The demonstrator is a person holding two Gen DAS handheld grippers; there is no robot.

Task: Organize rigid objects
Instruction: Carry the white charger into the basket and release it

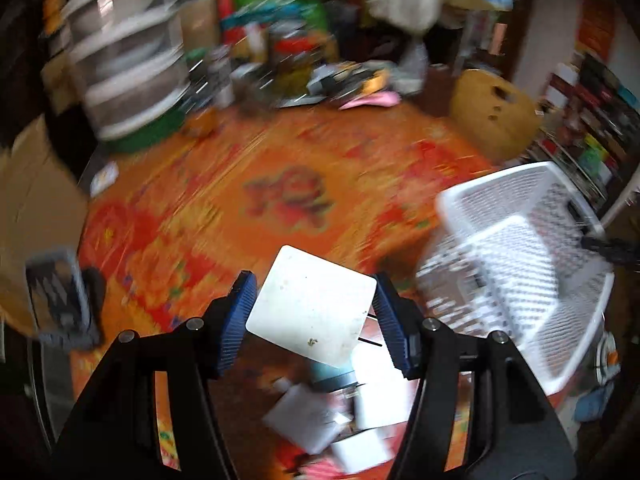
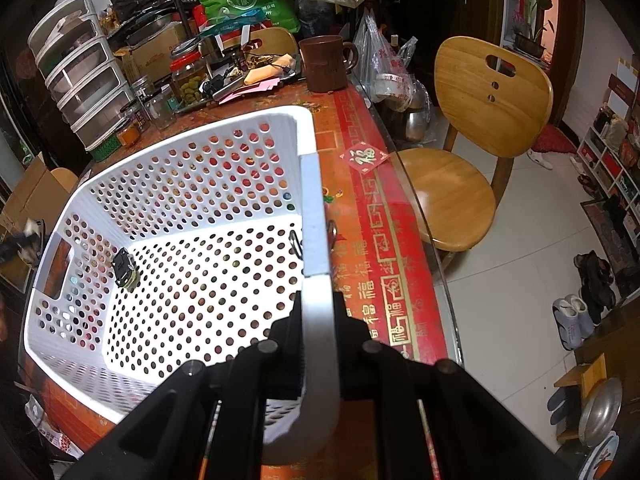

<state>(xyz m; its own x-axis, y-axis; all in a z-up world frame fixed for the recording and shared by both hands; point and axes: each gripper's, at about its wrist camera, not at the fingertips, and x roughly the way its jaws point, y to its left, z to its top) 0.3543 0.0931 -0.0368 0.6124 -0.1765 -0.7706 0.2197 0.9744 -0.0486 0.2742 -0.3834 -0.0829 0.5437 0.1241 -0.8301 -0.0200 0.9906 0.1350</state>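
Observation:
My left gripper [image 1: 314,312] is shut on a white square-bottomed container [image 1: 312,308] with a pale blue part below it, held in the air above the orange-red table [image 1: 224,184]; that view is blurred by motion. The white perforated basket [image 1: 520,264] is to its right. My right gripper [image 2: 318,344] is shut on the basket's near right rim [image 2: 316,240]. Inside the basket [image 2: 192,216] a small dark object [image 2: 125,270] lies near the left wall.
White boxes [image 1: 320,424] lie below my left gripper. A drawer unit [image 2: 80,72], jars [image 2: 188,76], a brown mug [image 2: 324,64] and bags crowd the table's far end. A wooden chair [image 2: 472,132] stands right of the table. Cardboard boxes [image 1: 28,208] are at left.

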